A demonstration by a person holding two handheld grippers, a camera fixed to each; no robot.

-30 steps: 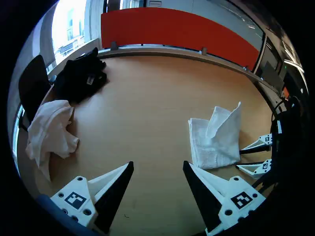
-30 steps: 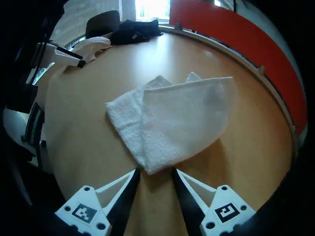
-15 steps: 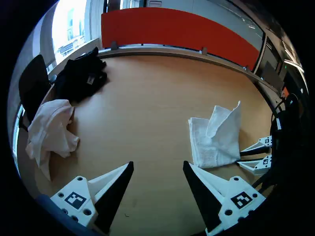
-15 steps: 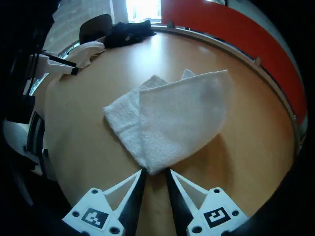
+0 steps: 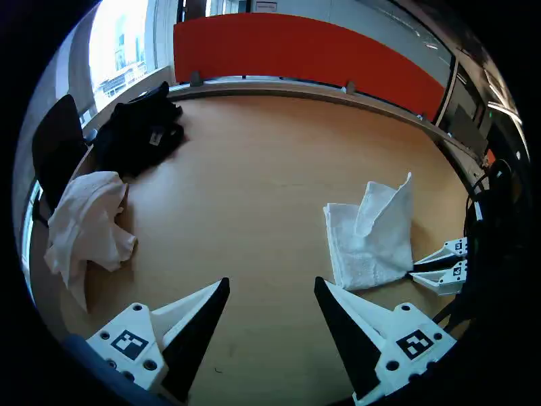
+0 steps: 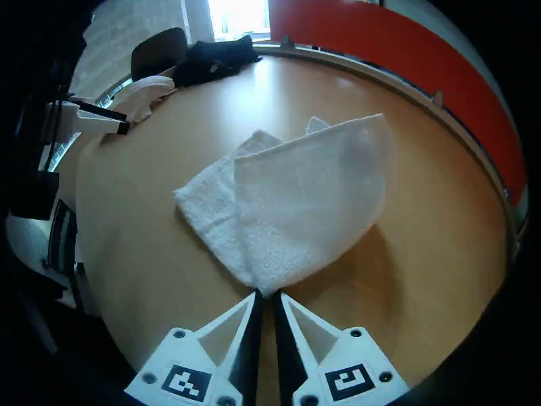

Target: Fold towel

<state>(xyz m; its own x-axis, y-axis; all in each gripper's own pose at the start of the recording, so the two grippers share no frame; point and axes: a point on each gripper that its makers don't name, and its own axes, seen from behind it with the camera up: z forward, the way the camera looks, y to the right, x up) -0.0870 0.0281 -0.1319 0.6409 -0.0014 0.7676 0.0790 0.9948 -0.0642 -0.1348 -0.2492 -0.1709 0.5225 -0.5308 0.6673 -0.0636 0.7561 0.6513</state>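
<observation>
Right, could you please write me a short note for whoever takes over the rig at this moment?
Left gripper: open, holding nothing, over the bare table.
Right gripper: fingers closed on the near corner of the white towel.
Towel: on the table, in layers, the top flap bowed up off the lower layer, edges not lined up.
Done: a rough first fold.
To do: probably carry the pinched corner over, then flatten and square the fold.
Aside: a crumpled white cloth and a black garment lie near the table's edge, apart from the towel.

table, towel, white cloth, black clothes
</observation>
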